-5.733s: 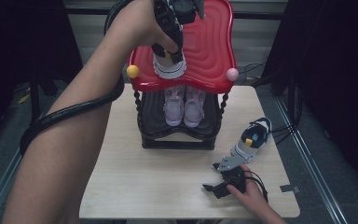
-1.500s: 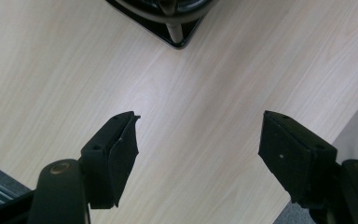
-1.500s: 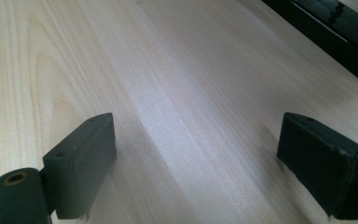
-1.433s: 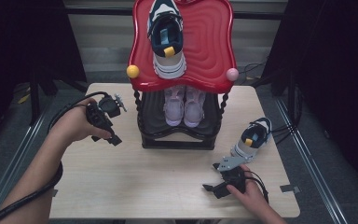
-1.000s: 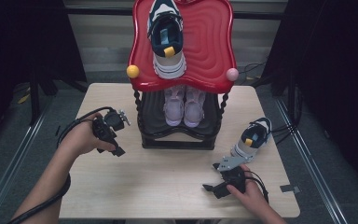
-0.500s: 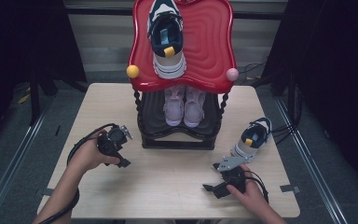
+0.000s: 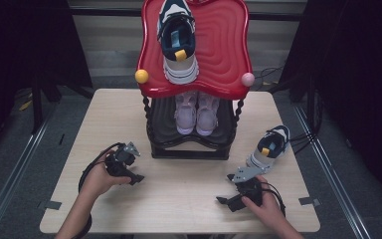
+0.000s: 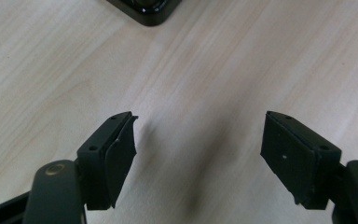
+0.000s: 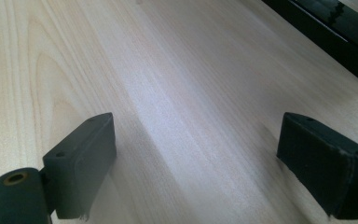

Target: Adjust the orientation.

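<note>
Two grippers — left gripper (image 7: 134,178), right gripper (image 7: 223,201) — gape empty; four shoes (image 7: 178,42).

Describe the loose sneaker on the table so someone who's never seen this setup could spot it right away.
Start at the black shoe rack with the red top tray at the back middle of the wooden table. Look right of its base, near the table's right edge: the loose sneaker lies there alone, just beyond the right gripper. Unlike the pale pair and its match on the rack, it rests on the tabletop.
</note>
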`<state>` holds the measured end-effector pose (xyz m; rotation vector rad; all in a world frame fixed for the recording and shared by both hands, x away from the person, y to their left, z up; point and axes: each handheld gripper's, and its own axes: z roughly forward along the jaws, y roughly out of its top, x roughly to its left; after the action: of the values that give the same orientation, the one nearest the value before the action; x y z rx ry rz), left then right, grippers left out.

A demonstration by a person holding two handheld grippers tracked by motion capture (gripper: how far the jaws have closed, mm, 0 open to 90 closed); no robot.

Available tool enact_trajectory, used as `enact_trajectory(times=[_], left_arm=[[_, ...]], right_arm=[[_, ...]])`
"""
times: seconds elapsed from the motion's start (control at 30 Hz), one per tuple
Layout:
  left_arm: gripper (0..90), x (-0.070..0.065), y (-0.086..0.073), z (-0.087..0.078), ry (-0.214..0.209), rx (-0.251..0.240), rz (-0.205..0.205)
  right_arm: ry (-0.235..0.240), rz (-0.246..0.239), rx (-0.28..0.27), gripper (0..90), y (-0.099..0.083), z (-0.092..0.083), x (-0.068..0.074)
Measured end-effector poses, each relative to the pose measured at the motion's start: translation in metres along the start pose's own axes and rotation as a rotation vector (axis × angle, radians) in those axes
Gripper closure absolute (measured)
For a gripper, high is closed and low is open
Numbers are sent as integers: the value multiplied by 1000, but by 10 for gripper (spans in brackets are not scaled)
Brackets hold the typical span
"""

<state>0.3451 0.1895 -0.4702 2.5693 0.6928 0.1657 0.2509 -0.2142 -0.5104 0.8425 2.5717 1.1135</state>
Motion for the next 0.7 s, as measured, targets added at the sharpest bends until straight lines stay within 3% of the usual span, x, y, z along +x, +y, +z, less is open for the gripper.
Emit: enact_trajectory(times=[0.07,0.13,0.3,0.37,0.53,0.7], left_arm=[[250,-1,-4,3,20,-43,-9],[249,-2,-8,7,16,-83,-44],[237,-4,-14,12,41,-91,-39],[236,-5,-17,13,38,-114,-54],[222,-5,-24,14,38,-159,-77],[186,-4,-31,15,28,-205,-92]], right_arm=[[-2,-1,0,108,0,0,0],[0,1,0,108,0,0,0],[-2,10,-1,111,0,0,1],[3,0,6,129,0,-2,1],[24,6,41,150,1,-7,-1],[59,15,118,160,7,-12,-2]])
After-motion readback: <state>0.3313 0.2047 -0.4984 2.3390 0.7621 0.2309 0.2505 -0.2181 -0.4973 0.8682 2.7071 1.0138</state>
